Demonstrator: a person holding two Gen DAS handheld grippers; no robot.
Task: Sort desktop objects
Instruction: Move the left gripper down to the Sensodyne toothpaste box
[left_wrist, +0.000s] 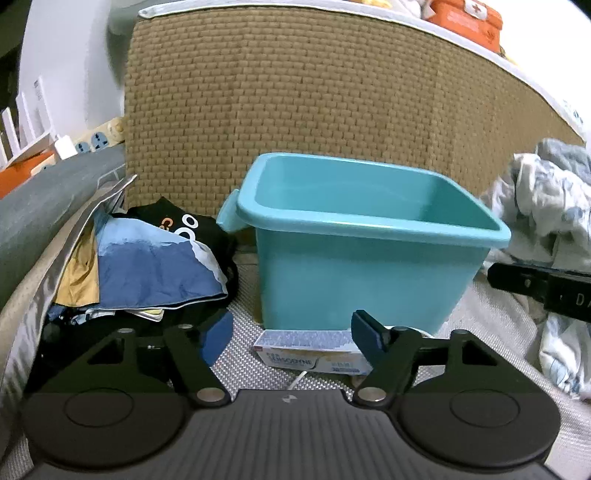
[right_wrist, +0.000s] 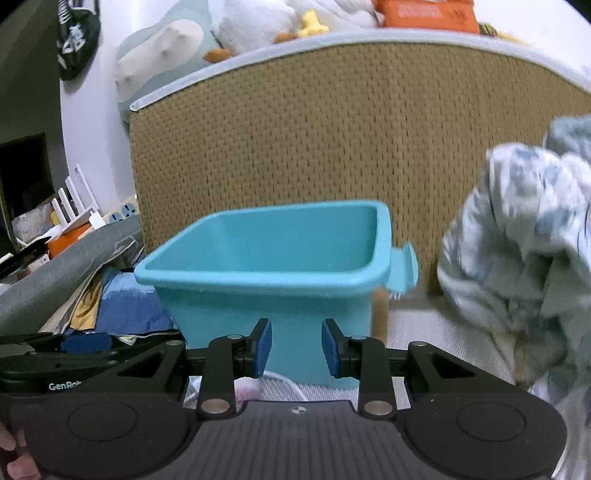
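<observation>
Here the toothpaste box is lying between the spread left gripper jaws, touching the teal bin; the right gripper is gaping, holding nothing.

A pale woven mat covers the surface, backed by a tan woven headboard; a teal bin stands at centre frame; a toothpaste box lies just before it; crumpled bags heap lower left; rumpled bedding at right.
</observation>
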